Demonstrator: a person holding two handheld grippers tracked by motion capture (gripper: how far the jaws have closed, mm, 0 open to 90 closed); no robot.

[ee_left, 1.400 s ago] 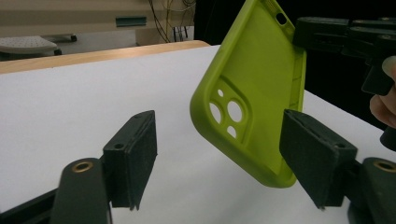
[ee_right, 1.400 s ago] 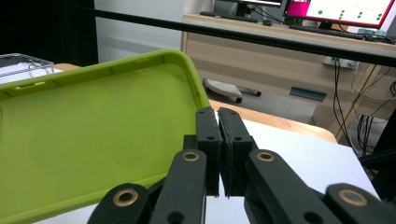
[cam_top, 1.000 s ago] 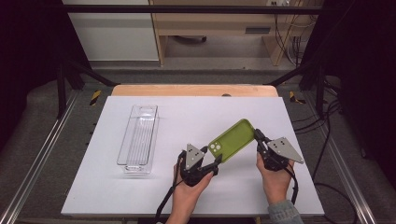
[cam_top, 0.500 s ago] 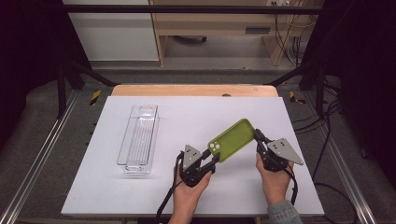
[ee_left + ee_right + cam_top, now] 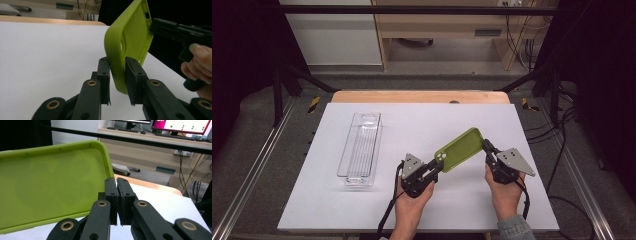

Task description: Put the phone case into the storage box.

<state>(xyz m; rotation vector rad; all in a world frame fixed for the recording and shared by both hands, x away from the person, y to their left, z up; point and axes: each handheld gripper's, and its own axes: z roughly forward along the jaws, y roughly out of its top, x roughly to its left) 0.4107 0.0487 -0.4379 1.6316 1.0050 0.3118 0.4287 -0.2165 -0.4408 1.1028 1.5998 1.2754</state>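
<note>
I have the green phone case [image 5: 460, 149] lifted off the white table [image 5: 362, 210], slung between both grippers near the table's right half. My left gripper [image 5: 435, 167] has just been closing, and its jaws now clamp the case's lower end (the end with the camera cut-out) [image 5: 121, 47]. My right gripper [image 5: 486, 148] pinches the case's rim at the far end, jaws nearly touching. A clear plastic tray [image 5: 361, 148] lies well apart, to the left.
</note>
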